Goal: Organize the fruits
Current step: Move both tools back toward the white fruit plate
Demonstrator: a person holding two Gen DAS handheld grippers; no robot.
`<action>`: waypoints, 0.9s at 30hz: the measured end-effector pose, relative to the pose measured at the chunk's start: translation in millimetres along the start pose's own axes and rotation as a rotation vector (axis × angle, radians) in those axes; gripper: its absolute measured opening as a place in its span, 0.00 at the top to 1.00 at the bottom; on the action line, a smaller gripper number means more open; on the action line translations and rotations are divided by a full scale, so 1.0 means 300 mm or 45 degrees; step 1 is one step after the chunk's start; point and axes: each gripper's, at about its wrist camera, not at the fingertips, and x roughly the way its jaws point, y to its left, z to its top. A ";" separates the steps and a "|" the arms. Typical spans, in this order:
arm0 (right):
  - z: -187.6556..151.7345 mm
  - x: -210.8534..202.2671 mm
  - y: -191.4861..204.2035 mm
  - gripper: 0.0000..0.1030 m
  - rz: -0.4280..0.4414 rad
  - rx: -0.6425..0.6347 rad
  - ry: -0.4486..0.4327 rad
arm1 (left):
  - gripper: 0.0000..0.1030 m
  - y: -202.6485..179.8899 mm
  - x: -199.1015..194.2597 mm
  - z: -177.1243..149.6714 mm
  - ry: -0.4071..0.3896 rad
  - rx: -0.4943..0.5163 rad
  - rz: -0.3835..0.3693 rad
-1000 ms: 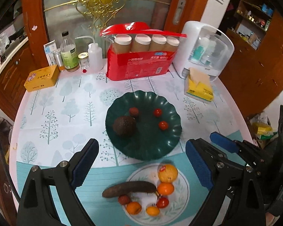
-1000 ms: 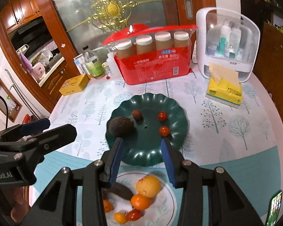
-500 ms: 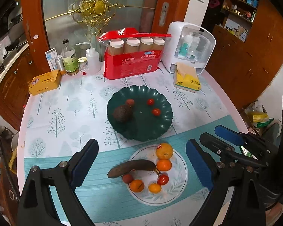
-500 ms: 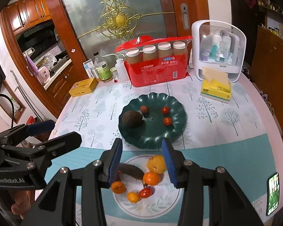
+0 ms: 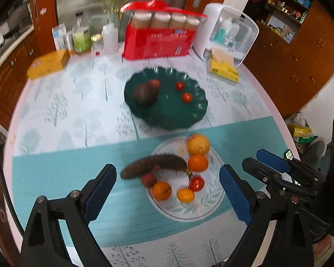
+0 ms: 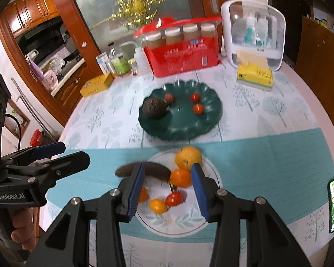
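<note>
While both pairs of tongs hang above the white leaf-patterned plate (image 6: 190,223), neither has hold of anything: the left gripper (image 5: 168,192), with blue pads on black arms, stands spread wide, its opening framing most of that plate, and the right gripper (image 6: 167,192) is parted only narrowly, with nothing pressed between its pads. Judged from this pose, the wide left opening suits the long fruit and the narrow right one a small round fruit, though which will be taken cannot be told. On the white plate lie seven fruits: one dark brown overripe banana (image 5: 154,165) overhanging its left rim, one large yellow-orange citrus (image 5: 198,145) at its far edge, one orange mandarin (image 5: 197,162) just nearer, two smaller orange fruits (image 5: 161,191) towards its near side, one red tomato (image 5: 196,183) and one reddish lychee-like fruit (image 5: 148,179). Just beyond the white plate stands the dark green scalloped plate (image 5: 167,118), presumably the sorting destination, holding four: one dark avocado (image 5: 144,93), one brownish-red fruit (image 5: 154,82) touching it, and two small red tomatoes (image 5: 186,97).
</note>
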 end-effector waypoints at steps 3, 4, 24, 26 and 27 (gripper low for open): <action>-0.046 0.043 -0.011 0.57 0.011 0.011 0.036 | 0.11 0.019 0.063 -0.044 0.033 -0.025 0.000; -0.065 0.063 -0.016 0.57 0.015 0.018 0.053 | 0.11 0.025 0.083 -0.056 0.046 -0.031 0.002; -0.298 0.358 0.024 0.61 0.152 -0.021 0.318 | 0.36 0.069 0.392 -0.195 0.290 -0.104 -0.069; -0.305 0.375 0.027 0.62 0.163 -0.026 0.328 | 0.42 0.074 0.406 -0.195 0.296 -0.118 -0.078; -0.307 0.383 0.028 0.63 0.166 -0.028 0.330 | 0.43 0.076 0.412 -0.194 0.296 -0.126 -0.084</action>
